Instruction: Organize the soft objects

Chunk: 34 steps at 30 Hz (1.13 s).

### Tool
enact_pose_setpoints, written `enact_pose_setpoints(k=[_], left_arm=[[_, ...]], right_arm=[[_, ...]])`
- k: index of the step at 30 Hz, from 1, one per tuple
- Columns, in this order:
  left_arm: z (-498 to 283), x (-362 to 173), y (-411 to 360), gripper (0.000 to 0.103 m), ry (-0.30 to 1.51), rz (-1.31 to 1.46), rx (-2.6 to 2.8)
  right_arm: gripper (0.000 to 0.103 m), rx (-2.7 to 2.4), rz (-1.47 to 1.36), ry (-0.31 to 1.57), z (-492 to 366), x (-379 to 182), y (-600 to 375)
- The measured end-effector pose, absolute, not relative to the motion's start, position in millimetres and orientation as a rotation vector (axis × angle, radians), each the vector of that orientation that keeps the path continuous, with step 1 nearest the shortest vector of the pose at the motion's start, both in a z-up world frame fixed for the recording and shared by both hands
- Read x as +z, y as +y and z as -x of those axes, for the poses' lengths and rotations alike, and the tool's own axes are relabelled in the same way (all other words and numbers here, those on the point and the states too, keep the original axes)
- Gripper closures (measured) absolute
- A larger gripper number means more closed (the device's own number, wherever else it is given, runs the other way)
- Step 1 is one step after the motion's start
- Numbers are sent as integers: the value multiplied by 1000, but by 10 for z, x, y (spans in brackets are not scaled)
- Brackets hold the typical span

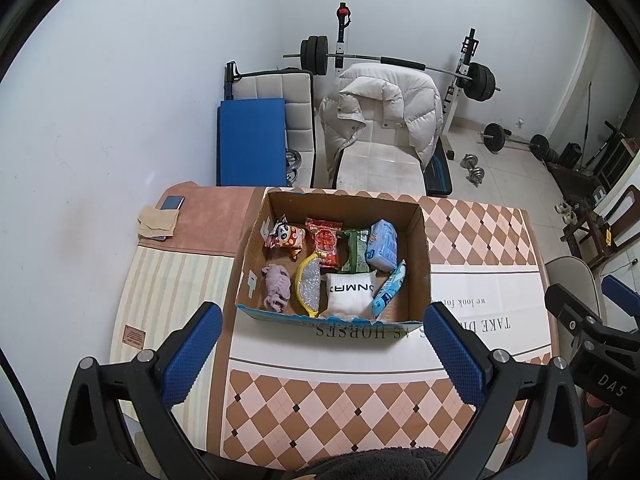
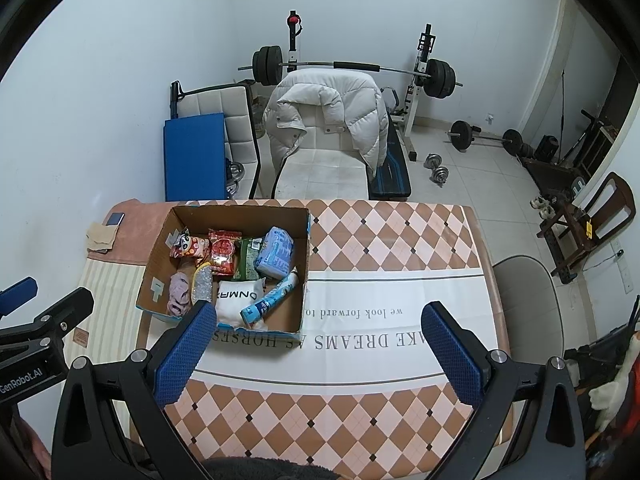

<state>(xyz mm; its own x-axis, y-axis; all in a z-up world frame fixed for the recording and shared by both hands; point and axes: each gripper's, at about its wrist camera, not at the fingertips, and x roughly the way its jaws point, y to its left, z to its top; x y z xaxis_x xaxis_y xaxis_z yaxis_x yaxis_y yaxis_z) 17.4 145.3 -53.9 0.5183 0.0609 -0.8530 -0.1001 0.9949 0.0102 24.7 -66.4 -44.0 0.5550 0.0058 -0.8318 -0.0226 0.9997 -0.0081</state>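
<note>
Gym gear and a draped white jacket [image 1: 380,120] are filling the room beyond a table with a checkered cloth [image 2: 360,412]. Ahead of both tongs, a cardboard box [image 1: 420,248] is sitting there, holding the soft things — a white sock [image 1: 350,294], a blue tissue pack [image 1: 382,244], a lilac cloth [image 1: 276,286] — seemingly gathered to stay together. Left gripper [image 1: 322,352] and right gripper [image 2: 320,350] are hovering spread wide, gripping nothing — likely finished or choosing.
</note>
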Motion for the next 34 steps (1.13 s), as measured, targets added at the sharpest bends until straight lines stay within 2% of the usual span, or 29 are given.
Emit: enact_pose_setpoints(k=[34], left_arm=[[-187,-516,1450,0,1011,39,103]], right_arm=[[0,18,13,980,-265,-440,-682]])
